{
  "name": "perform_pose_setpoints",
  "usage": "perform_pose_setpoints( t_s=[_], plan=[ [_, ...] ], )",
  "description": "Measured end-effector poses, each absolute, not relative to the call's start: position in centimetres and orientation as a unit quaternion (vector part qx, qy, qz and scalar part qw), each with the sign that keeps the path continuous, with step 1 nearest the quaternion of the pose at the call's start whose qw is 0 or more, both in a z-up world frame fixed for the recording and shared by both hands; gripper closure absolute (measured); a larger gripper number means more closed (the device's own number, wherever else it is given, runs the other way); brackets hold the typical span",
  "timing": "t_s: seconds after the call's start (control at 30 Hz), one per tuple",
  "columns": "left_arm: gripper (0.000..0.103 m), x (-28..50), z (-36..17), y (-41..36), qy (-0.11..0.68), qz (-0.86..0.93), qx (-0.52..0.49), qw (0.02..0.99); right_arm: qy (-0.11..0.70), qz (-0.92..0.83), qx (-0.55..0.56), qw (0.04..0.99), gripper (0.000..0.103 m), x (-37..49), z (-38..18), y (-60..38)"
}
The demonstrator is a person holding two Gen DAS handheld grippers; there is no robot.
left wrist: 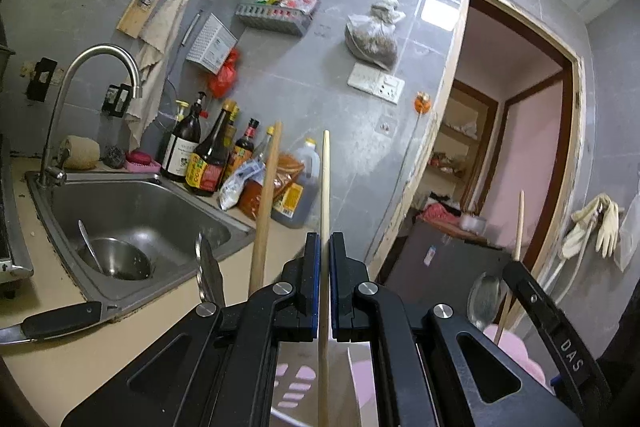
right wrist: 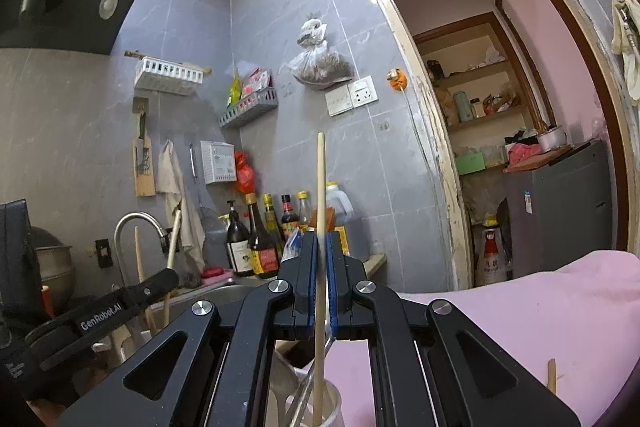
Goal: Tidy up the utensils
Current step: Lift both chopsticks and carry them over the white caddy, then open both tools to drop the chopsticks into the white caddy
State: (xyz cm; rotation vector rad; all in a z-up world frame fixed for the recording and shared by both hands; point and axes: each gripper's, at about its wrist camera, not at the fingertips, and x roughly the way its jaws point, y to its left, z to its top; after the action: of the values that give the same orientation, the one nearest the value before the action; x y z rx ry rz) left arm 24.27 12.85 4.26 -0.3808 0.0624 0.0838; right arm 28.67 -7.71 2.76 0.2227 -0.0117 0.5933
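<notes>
The left gripper [left wrist: 325, 255] was clamped tight on an upright wooden chopstick [left wrist: 325, 187], and the right gripper [right wrist: 321, 255] pinched its own chopstick [right wrist: 320, 211], whose lower end reached into a pale holder cup [right wrist: 334, 401] just below, already holding a spoon. By my judgement both sticks were mid-delivery, neither yet released. Near the left gripper stood a thicker wooden handle [left wrist: 266, 195] and a knife blade [left wrist: 208, 267], close enough to snag. Farther off, a steel bowl with a spoon [left wrist: 90, 245] sat unsorted in the sink [left wrist: 132, 203]; sauce bottles [left wrist: 208, 163] crowded the wall.
</notes>
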Motion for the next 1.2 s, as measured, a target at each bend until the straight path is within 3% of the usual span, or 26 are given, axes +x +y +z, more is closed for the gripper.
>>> perform_pose_setpoints(
  t_s=[0.6, 0.77, 0.97, 1.2],
  plan=[
    [0.099, 23.8, 3.9, 12.2, 0.044, 0.013, -0.186, 0.981, -0.013, 0.299, 0.106, 0.948, 0.099, 28.1, 2.4, -7.8],
    [0.08, 23.1, 4.2, 12.4, 0.029, 0.005, -0.198, 0.98, -0.022, 0.291, 0.107, 0.95, 0.095, 27.8, 2.6, -8.0],
    [0.079, 22.5, 5.2, 12.5, 0.017, -0.001, -0.211, 0.977, -0.03, 0.271, 0.115, 0.955, 0.083, 27.6, 3.8, -9.0],
    [0.071, 21.2, 7.7, 10.9, 0.007, -0.005, -0.193, 0.981, -0.021, 0.233, 0.091, 0.968, 0.075, 26.0, 5.7, -12.0]
  ],
)
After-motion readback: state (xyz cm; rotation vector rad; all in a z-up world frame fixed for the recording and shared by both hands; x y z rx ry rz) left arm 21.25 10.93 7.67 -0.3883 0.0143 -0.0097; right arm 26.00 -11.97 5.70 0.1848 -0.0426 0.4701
